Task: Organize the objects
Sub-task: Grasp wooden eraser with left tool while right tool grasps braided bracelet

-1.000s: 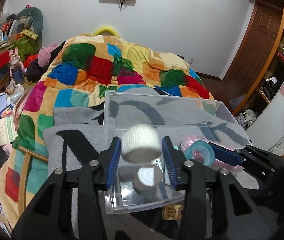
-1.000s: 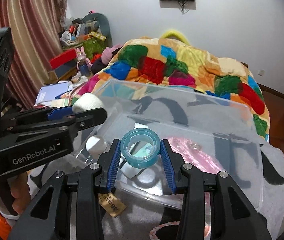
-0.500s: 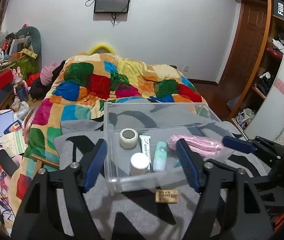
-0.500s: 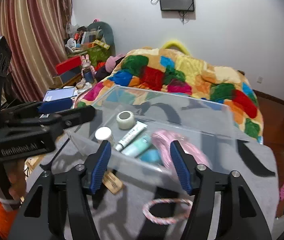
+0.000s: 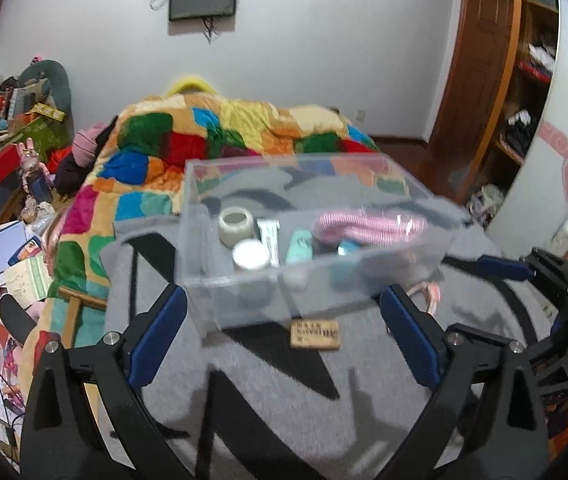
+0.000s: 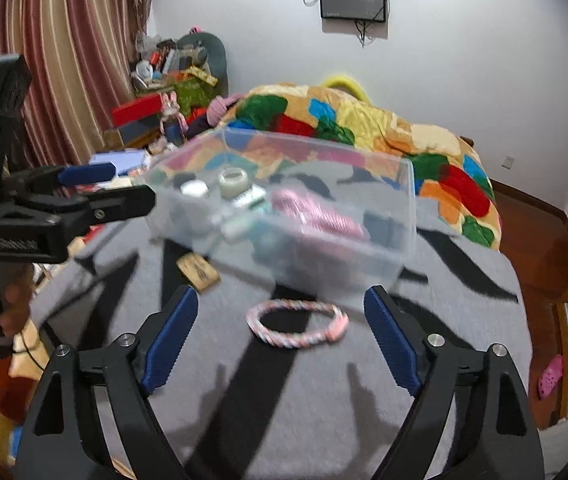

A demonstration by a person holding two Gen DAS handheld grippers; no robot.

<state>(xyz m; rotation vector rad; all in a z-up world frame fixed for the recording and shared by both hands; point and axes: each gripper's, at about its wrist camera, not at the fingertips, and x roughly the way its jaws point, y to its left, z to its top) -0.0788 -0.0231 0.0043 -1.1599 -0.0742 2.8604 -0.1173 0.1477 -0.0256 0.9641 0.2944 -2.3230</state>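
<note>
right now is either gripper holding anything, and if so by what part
Nothing is held. The left gripper and right gripper are both open and empty, pulled back from the clear box. The braided ring lies loose on the grey blanket.

Even indoor light, heavy fisheye bending, dark corners, motion blur throughout.
</note>
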